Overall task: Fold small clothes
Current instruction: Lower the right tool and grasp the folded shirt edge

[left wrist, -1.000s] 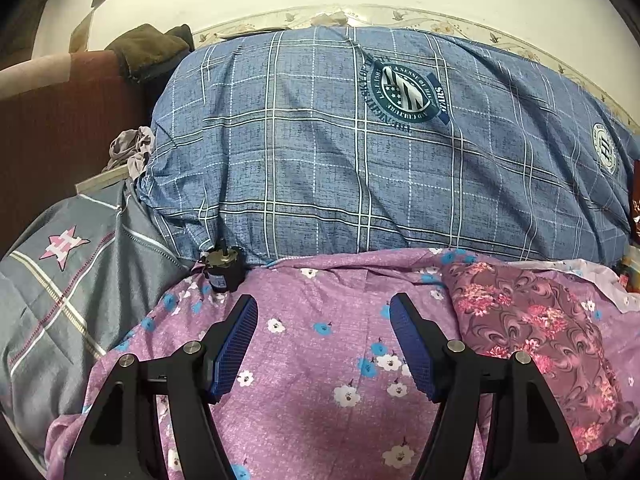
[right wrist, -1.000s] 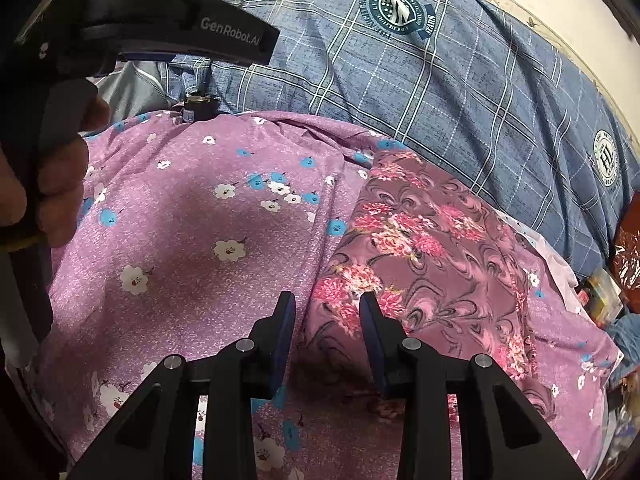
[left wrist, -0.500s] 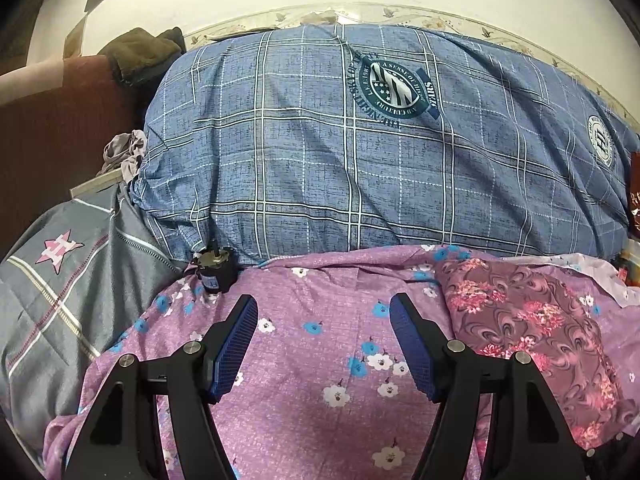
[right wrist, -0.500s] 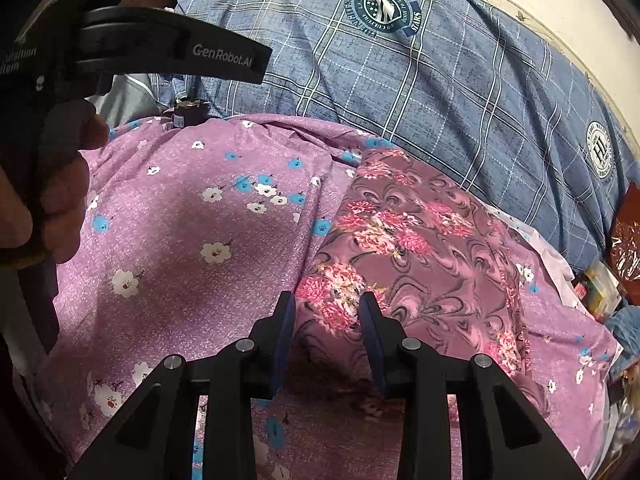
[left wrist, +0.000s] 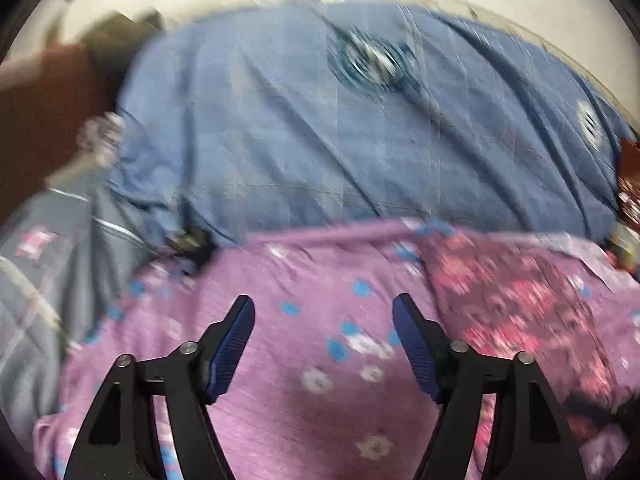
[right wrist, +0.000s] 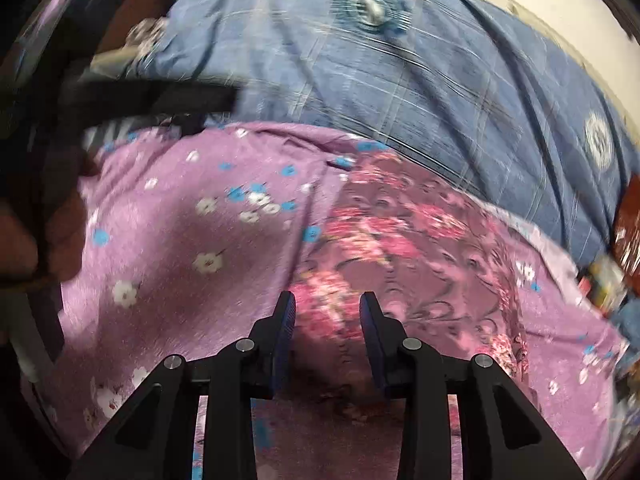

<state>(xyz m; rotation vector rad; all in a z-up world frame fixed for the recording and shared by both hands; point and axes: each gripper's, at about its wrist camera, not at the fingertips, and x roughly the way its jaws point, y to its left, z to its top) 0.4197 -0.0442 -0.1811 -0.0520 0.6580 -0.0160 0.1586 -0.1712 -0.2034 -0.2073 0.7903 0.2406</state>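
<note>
A dark pink floral garment (right wrist: 404,252) lies on the purple flowered bedsheet (right wrist: 192,248), right of centre. It also shows in the left wrist view (left wrist: 516,300) at the right. My right gripper (right wrist: 327,312) is partly open, hovering over the garment's near edge with cloth seen between the fingers; no grip is visible. My left gripper (left wrist: 323,320) is wide open and empty above the sheet (left wrist: 304,360), left of the garment. Both views are blurred by motion.
A big blue plaid pillow (left wrist: 340,152) lies along the back. A grey quilt (left wrist: 44,272) is at the left. A small dark object (left wrist: 192,244) sits at the pillow's foot. The hand holding the left gripper (right wrist: 44,216) fills the right view's left side.
Both cameras have moved and the views are now blurred. The right gripper has shifted slightly forward over the garment. Neither gripper's opening has changed.
</note>
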